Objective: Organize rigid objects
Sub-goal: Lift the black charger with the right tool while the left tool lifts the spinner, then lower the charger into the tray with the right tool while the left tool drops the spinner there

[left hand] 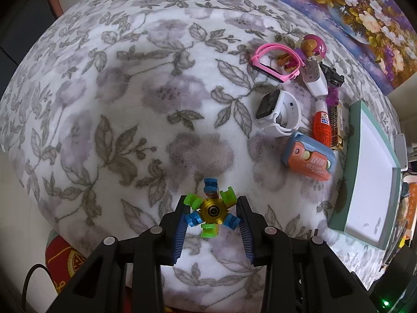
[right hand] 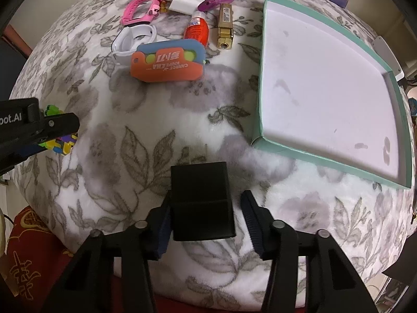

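A floral blanket [left hand: 130, 104] covers the surface. A flower painting [left hand: 351, 18] leans behind. Red cushion [right hand: 28, 255] below.

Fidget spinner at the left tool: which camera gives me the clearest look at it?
Left wrist view. The fidget spinner sits centred between the left tool's fingers, gold hub and green and blue arms all visible. In the right wrist view, the left tool hides most of it at the frame's left edge.
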Demonstrator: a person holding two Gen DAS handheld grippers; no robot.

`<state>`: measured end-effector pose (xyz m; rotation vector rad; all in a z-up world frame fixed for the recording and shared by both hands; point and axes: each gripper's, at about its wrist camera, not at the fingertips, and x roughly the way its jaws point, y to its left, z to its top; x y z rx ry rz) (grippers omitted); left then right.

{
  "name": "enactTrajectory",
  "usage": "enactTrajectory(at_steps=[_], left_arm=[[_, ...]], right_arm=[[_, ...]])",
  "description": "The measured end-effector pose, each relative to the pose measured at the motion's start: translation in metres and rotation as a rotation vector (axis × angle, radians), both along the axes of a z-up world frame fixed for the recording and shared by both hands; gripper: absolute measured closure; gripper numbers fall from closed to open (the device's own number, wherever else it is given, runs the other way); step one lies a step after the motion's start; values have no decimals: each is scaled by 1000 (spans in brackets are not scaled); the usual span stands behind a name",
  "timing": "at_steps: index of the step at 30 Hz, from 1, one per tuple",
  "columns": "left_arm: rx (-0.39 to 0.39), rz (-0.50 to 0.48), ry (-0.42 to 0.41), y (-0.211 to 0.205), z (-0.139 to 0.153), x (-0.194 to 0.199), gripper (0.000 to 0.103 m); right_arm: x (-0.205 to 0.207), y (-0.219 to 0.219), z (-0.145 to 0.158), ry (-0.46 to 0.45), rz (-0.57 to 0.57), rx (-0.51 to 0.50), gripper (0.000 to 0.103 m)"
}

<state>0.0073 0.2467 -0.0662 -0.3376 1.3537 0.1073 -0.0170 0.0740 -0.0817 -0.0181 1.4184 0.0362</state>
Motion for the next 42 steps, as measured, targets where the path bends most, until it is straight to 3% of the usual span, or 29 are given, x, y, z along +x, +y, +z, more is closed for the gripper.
enactTrajectory(at_steps=[2,14,21,27,35,42], left_arm=[[1,-5,0,0,0,-1,64],[8,-30,-5,-7,2,2,64],[-2,-29,-74,-6,21,0,64],[1,-59,-155,-16,48,4,64],[27,-191,-215,-79,87,44,64],[41,-325,-238,-154,93,80,64]], right_arm=[[-6,4,1,-5,8,-2,60],[-4,0,5,-40,-13,31,60],[-2,-12,43,-140,-63,150,60],[17,-45,76,-227,-161,160,60],[55,-116,92,-253,-354,86,60],[79,-182,86,-256,-489,46,60]])
